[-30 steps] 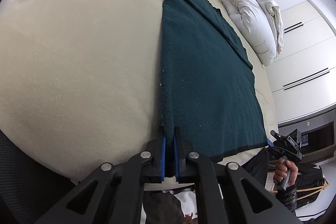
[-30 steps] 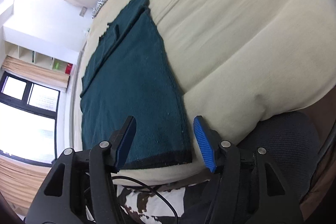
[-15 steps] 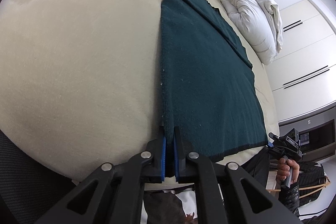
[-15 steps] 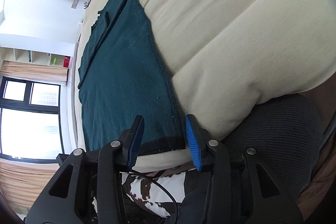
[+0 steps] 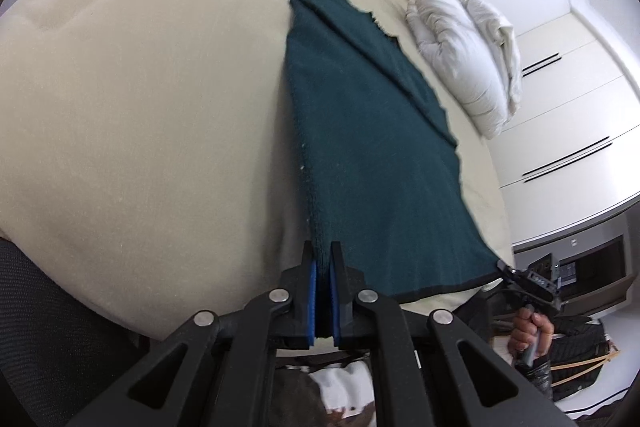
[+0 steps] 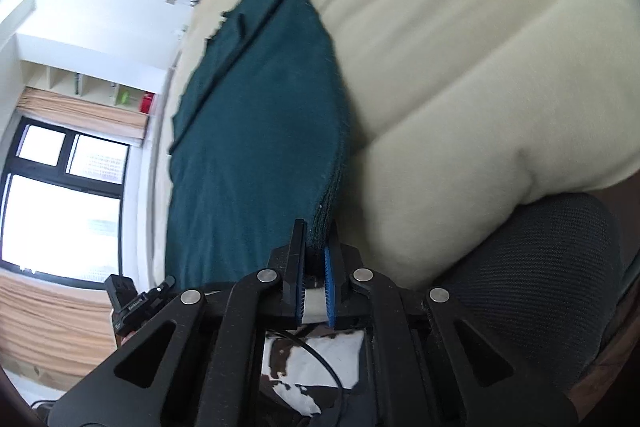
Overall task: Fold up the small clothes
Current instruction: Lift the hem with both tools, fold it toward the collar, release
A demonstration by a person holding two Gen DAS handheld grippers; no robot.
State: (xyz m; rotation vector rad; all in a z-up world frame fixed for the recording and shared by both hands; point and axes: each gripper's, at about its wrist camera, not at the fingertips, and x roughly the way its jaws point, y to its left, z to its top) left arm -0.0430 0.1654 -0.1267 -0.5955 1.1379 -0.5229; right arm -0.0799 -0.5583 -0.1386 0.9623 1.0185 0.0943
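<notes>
1. On the bed (image 5: 132,99), a dark green garment (image 5: 372,155) lies spread lengthwise over the cream cover, its black-trimmed hem at the near edge and its far end narrowing toward the headboard.

2. At the hem's left corner, the left gripper (image 5: 323,259) has its fingers clenched on the cloth; the blue pads pinch the garment's side edge, and that corner looks raised a little off the cover. My reading is that this corner is taken so the hem can be carried as one straight line.

3. Across the hem, in the left wrist view, a hand (image 5: 532,331) holds the other tool at the opposite corner, so the two grips stand at either end of the same edge, well apart.

4. At the right corner, the right gripper (image 6: 316,239) has just been closing, and its fingers now grasp the thick side edge of the garment (image 6: 260,131), which sits between the pads. Several layers seem stacked there, so the bite has to be firm.

5. Farther right, the cover swells into a soft ridge, and a dark mesh chair (image 6: 532,267) sits at the bed's corner, clear of the cloth.

6. With both near corners pinched, the likely step is lifting the hem and bringing it toward the far end, halving the length; a slack middle could sag and crease the fold.
</notes>
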